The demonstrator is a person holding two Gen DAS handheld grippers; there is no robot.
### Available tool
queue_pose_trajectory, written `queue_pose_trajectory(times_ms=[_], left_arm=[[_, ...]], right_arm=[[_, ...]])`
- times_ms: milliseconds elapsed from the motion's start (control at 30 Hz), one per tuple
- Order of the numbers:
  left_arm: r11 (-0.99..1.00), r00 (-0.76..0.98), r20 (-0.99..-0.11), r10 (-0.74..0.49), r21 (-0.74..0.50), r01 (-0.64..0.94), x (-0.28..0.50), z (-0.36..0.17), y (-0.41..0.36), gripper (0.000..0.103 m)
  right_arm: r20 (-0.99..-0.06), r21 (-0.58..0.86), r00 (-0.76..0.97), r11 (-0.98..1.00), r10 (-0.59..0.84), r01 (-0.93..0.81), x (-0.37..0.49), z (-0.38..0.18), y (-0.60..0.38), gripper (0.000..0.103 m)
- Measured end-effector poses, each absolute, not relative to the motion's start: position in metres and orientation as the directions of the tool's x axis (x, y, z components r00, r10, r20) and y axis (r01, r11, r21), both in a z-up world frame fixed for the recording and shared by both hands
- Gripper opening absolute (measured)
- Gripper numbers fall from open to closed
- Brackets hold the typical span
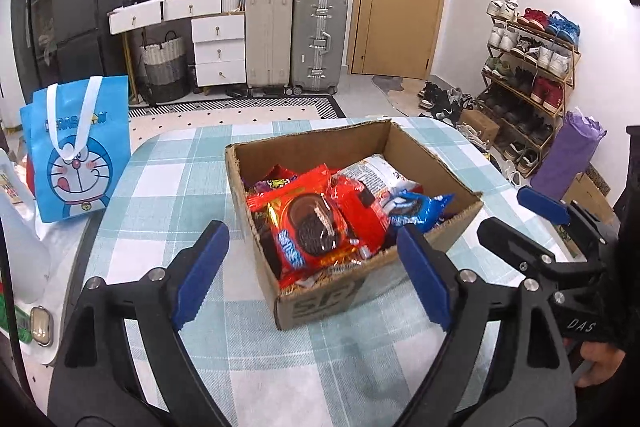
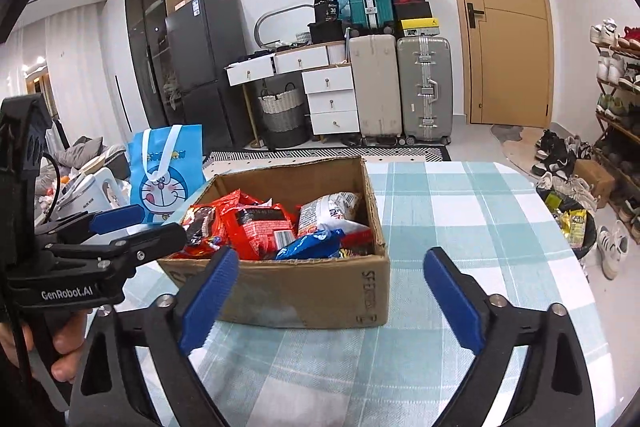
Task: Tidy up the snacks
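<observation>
Snacks (image 1: 320,223) piled loose in open cardboard box (image 1: 360,291) standing on checked desk (image 1: 168,187), toward its far edge. Visible on top: red cookie packet (image 1: 304,227) with printed sandwich biscuits, blue cookie packet (image 1: 416,207) against the near right wall, white printed bag (image 2: 332,207) leaning toward the back right corner of the box, further red wrappers beneath. Judged light, soft and crinkly; film wrappers likely slippery, biscuits inside fragile, so pinch at a crimped end seam or across a flat packet edge, with gentle closure, not across the middle. Box itself stiff corrugated, flaps folded or cut away, walls slightly bowed; contents reach close to rim height on the near side. Blue cartoon tote bag (image 1: 80,155) upright near the left edge of the desk, well apart from the box; contents not visible. Left hand-held gripper (image 1: 308,275) released, jaws wide, nothing between pads, poised just short of the near left corner of the box. Right hand-held gripper (image 2: 332,299) likewise released, jaws spread wide and empty, facing the near wall of the box. No loose snack seen on the desk surface; sorting judged near its end or between picks, cannot tell which.
</observation>
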State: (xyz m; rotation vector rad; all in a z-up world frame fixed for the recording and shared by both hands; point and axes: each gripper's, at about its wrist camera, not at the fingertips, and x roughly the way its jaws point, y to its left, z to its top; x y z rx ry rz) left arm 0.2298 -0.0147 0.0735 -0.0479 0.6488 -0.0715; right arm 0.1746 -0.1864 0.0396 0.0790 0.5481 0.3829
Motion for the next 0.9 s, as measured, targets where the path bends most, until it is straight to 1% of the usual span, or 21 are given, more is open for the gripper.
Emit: queue_pose_trajectory(times_ms=[67, 133, 167, 400, 467, 633, 900], left_arm=[[0.997, 0.804, -0.59, -0.071, -0.051, 0.051, 0.218, 0.076, -0.017, 0.091], [0.998, 0.82, -0.567, -0.07, -0.046, 0.053, 0.207, 0.078, -0.017, 0.1], [0.997, 0.832, -0.55, -0.072, -0.048, 0.055, 0.2, 0.079, -0.017, 0.102], [0.995, 0.86, -0.503, -0.09, -0.07, 0.063, 0.165, 0.075, -0.011, 0.102], [0.995, 0.868, -0.488, -0.091, -0.074, 0.063, 0.157, 0.07, -0.009, 0.102], [0.994, 0.865, -0.493, -0.091, -0.092, 0.052, 0.148, 0.047, -0.002, 0.102], [0.996, 0.879, -0.473, -0.061, -0.085, 0.023, 0.144, 0.02, 0.006, 0.102]], right_arm=[[-0.476, 0.183, 0.789, 0.921, 0.388, -0.343, 0.169, 0.04, -0.187, 0.102], [-0.465, 0.182, 0.791, 0.917, 0.397, -0.354, 0.161, 0.04, -0.187, 0.102], [-0.46, 0.181, 0.792, 0.916, 0.401, -0.359, 0.159, 0.04, -0.187, 0.102], [-0.422, 0.175, 0.804, 0.908, 0.419, -0.381, 0.133, 0.027, -0.187, 0.102], [-0.423, 0.183, 0.801, 0.906, 0.423, -0.382, 0.13, 0.022, -0.188, 0.102], [-0.419, 0.162, 0.811, 0.913, 0.407, -0.375, 0.12, 0.008, -0.189, 0.102], [-0.365, 0.143, 0.837, 0.913, 0.408, -0.383, 0.11, 0.0, -0.193, 0.102]])
